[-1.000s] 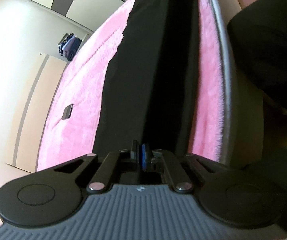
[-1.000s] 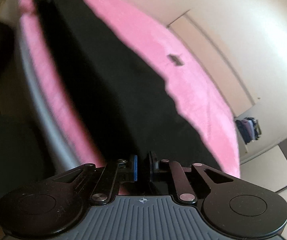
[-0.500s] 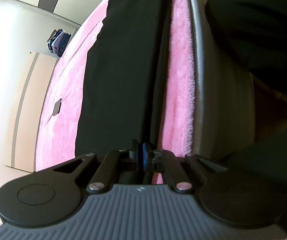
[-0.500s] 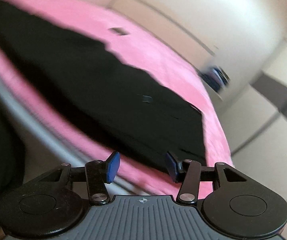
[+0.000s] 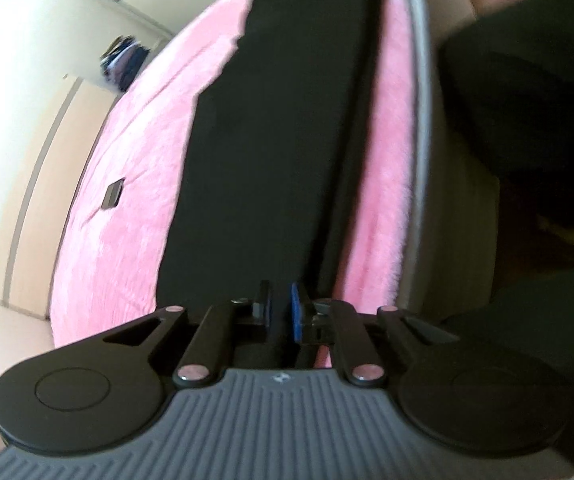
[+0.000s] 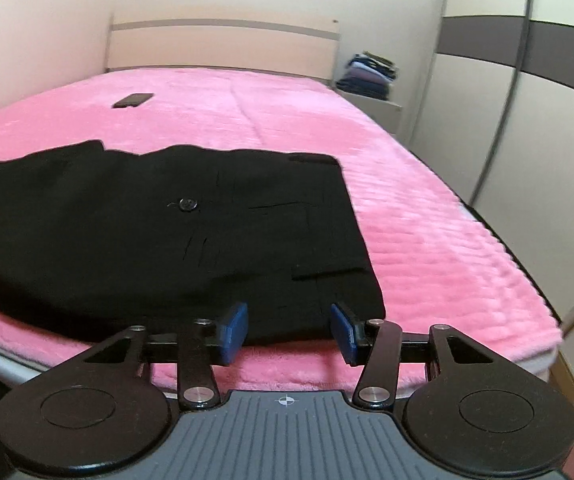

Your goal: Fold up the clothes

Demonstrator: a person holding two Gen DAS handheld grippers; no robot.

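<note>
1. The left gripper [image 5: 280,312] has its blue-padded fingers drawn close, a narrow gap between them filled with black fabric: it is clamped on the end of the long black trousers [image 5: 271,140], which run away from it along the bed (the left wrist view is blurred, so the edge of the cloth in the pads is hard to make out).
2. The right gripper [image 6: 289,330] has its fingers spread wide apart, nothing between the blue pads [image 6: 234,328]; it hangs just in front of the trousers' waistband end [image 6: 191,232], near the bed's front edge.
3. The trousers lie flat across the fluffy pink bedspread [image 6: 427,232], close to the near side of the bed, with a small black button [image 6: 188,204] and pocket slits showing at the waist.
4. Farther up the bedspread, well apart from the trousers, lies a small dark flat rectangular object [image 6: 133,100] (too small to identify).
5. Beyond the mattress stand the pale wooden headboard [image 6: 223,46], a stack of folded dark clothes [image 6: 369,76] on a low shelf beside it, and a cream wardrobe with grey bands [image 6: 527,92] on the right.
</note>
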